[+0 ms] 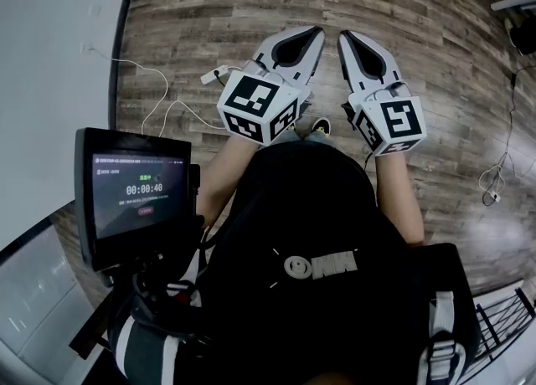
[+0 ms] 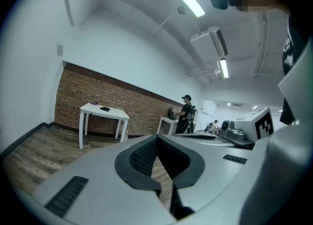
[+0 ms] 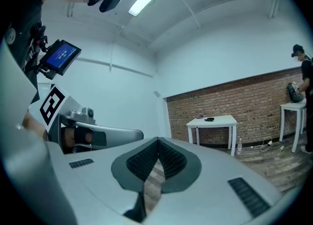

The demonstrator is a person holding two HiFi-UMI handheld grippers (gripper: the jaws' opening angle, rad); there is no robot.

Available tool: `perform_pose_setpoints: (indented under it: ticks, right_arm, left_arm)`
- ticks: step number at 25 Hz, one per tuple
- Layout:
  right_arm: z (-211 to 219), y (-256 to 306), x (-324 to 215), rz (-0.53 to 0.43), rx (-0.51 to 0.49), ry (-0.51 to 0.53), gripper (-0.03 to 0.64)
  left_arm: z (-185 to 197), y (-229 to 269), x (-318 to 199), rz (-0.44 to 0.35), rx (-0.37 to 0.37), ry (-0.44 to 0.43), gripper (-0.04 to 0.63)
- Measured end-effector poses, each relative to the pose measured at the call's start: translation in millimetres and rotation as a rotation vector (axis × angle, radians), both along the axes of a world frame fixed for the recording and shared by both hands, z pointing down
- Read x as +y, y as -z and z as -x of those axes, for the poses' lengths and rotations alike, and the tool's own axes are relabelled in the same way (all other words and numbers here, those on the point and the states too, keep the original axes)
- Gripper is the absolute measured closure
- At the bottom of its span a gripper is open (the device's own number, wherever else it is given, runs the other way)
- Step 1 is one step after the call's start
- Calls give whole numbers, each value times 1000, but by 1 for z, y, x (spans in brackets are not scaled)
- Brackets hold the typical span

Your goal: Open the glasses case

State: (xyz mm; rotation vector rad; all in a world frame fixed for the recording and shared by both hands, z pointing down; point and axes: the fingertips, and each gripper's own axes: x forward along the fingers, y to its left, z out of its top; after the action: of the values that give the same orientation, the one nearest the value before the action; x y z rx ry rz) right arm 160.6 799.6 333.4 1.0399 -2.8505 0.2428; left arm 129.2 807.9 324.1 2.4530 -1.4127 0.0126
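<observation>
The wood-plank floor [image 1: 251, 7] runs to a brick wall [image 2: 98, 94], where a white desk [image 2: 117, 113] stands well apart from both hands. The left gripper [image 1: 316, 33] and right gripper [image 1: 343, 38] are side by side, jaws closed on nothing. On the desk lies a small dark item, perhaps the glasses case [image 2: 104, 108].

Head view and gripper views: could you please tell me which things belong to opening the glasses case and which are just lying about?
Job: left gripper, right gripper, both shut and empty; small dark object on white table, possibly the case, too far to tell.
Lying about: floor cable, bottle, screen.
</observation>
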Motion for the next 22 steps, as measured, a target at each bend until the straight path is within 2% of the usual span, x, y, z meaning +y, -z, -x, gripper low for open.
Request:
perform_pose_setpoints:
  ticks: [22]
  right_arm:
    - [6, 9, -3, -5, -16, 27, 611]
  left_arm:
    - [-2, 6, -8, -16, -24, 5, 591]
